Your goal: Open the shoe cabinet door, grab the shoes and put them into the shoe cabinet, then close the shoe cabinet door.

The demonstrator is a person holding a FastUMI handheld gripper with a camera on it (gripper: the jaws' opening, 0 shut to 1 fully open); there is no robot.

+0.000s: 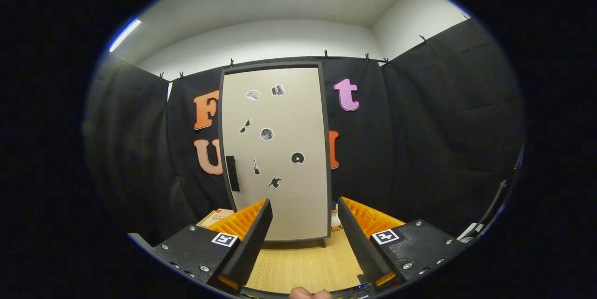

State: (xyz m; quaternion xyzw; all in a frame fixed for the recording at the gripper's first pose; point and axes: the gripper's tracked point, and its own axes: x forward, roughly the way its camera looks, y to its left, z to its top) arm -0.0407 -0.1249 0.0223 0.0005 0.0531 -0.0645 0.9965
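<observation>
Plainly, the first step is in hand, since the tall beige flat-panelled shoe cabinet door in its dark grey frame stands closed beyond the fingers, on the pale wooden floor against the black cloth wall. Taken from left to right: a small orange-and-white cardboard box is seen low beside the cabinet's left foot, just past the left finger; next, the black upright bar handle is set near the door's left edge, at about mid-height; across the panel a scatter of small black and grey stickers is spread; and at the cabinet's lower right corner a small white-and-orange object is partly hidden behind the right finger (too little is shown to name it as the shoes). The black-and-orange two-finger gripper is held with its fingers spread apart and nothing between them, well short of the door. For the step to be done well, the gripper should be steered left and raised until the handle lies between the fingers, which should then be closed squarely on the bar. As the hinge is judged to be on the right, the pull is best made along an arc, so the grip is not twisted off.
</observation>
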